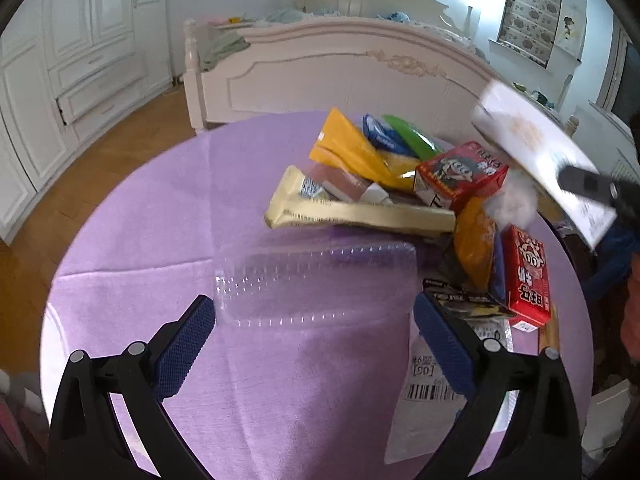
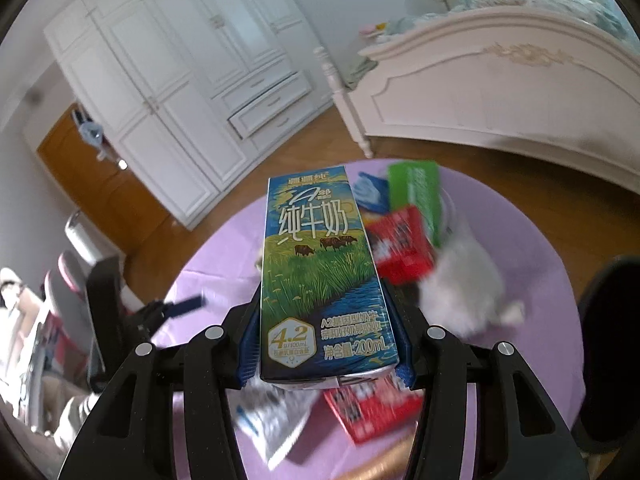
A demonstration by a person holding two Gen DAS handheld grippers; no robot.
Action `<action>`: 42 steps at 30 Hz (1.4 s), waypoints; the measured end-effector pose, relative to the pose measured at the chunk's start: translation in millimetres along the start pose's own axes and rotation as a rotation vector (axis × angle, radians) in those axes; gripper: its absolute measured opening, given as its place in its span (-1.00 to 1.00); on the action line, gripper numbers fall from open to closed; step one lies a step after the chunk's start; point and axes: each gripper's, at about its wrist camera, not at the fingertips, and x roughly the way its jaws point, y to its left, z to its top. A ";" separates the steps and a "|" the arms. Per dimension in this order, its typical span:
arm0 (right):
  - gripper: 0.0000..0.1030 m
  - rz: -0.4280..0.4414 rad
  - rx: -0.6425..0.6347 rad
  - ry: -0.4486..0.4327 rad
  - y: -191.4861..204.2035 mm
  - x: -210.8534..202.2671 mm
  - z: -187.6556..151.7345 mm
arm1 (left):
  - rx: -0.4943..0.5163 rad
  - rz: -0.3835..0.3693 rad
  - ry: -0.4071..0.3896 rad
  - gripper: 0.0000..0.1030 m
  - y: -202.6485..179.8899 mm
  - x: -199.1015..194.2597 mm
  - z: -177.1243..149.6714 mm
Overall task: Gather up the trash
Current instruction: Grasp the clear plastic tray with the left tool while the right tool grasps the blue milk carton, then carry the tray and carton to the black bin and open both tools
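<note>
Closest to the right wrist camera, the right gripper [image 2: 326,354] has its blue-padded jaws pressed against both sides of a tall blue and green milk carton printed with cows and grass [image 2: 322,280], which stands lengthwise between the fingers and is raised above the round table under a lilac cloth [image 2: 520,248]. From the left wrist view the same carton shows as a blurred pale box [image 1: 540,156] up at the right edge, with a dark finger of the right gripper across it.

Below the left camera, the left gripper [image 1: 314,334] stands wide with nothing between its jaws, hovering just short of a clear ribbed plastic clamshell tray [image 1: 316,280] lying flat on the cloth. Beside its right finger lie a white shipping label with a barcode [image 1: 428,384] and a small red drink carton with a cartoon face [image 1: 526,276], tipped on edge.

Further back the trash is heaped together: a long gold foil wrapper [image 1: 360,214], a second red cartoon carton [image 1: 460,174] resting on top, an orange snack bag [image 1: 476,244], a wad of white tissue [image 1: 518,200], a yellow pouch [image 1: 352,152], and blue [image 1: 380,134] and green [image 1: 412,136] packets behind it.

Beyond the table stand a cream carved bed footboard [image 1: 340,76] and white panelled wardrobes [image 1: 80,40] over a wooden floor [image 1: 132,136]
</note>
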 end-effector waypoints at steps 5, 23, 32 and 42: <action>0.02 0.011 0.061 -0.015 -18.6 -23.1 -26.2 | 0.261 0.119 -0.068 0.91 -4.0 -12.6 -6.0; 0.02 -0.040 0.188 0.012 -56.7 -62.6 -86.2 | 0.698 -0.069 -0.027 0.11 3.2 20.9 3.0; 0.01 0.002 0.209 -0.016 -57.3 -68.8 -85.5 | 0.529 -0.086 -0.056 0.03 -4.7 -15.5 -30.2; 0.00 0.029 0.298 -0.102 -93.1 -116.5 -113.0 | 0.407 -0.190 -0.146 -0.03 -48.2 -59.6 -18.6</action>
